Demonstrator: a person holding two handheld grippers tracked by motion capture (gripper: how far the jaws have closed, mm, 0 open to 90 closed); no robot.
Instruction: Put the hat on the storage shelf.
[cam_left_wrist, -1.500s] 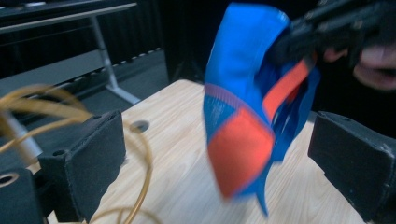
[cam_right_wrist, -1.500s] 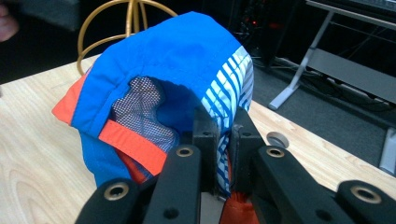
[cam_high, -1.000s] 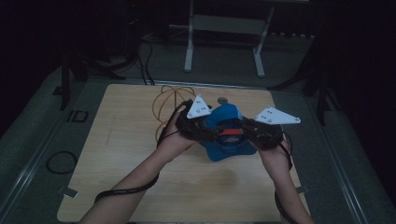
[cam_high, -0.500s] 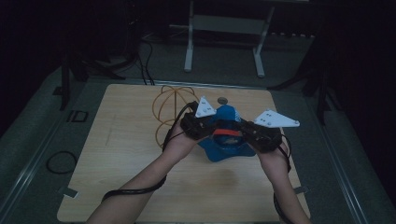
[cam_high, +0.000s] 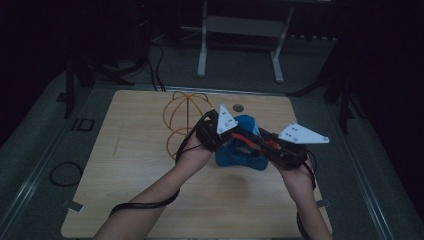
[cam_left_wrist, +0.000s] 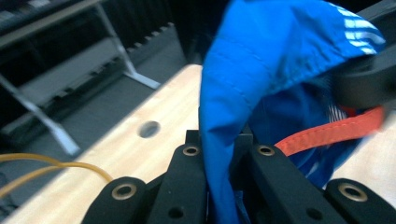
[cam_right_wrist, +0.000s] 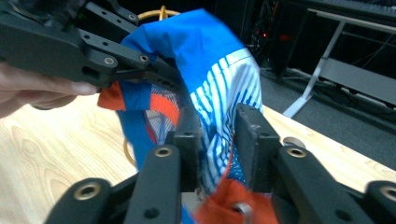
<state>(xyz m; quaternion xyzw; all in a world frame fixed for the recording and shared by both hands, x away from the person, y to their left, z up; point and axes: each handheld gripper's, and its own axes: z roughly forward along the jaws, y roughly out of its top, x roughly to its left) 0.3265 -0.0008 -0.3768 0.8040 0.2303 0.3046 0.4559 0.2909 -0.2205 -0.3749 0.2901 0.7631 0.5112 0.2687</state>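
A blue cloth (cam_high: 239, 156) with white stripes and orange trim hangs over the wooden table (cam_high: 130, 165), between my two grippers. My left gripper (cam_high: 239, 136) is shut on a fold of the blue fabric (cam_left_wrist: 261, 56), which runs down between its jaws (cam_left_wrist: 226, 145). An orange strap (cam_left_wrist: 327, 133) stretches across to my right gripper (cam_high: 261, 141). In the right gripper view, the striped part of the cloth (cam_right_wrist: 219, 98) lies in the gap of my right gripper (cam_right_wrist: 218, 126). Its jaws have just been opening and stand apart around the cloth.
A yellow wire frame (cam_high: 184, 117) lies on the table behind my left hand, near a round hole (cam_high: 238, 107) in the tabletop. Metal stand legs (cam_high: 202, 45) rise beyond the far edge. A black cable loop (cam_high: 62, 172) lies on the floor at the left.
Both hands have stayed almost in place. The cloth bunch now sags a little lower between the grippers, with an orange strip drawn out between them.
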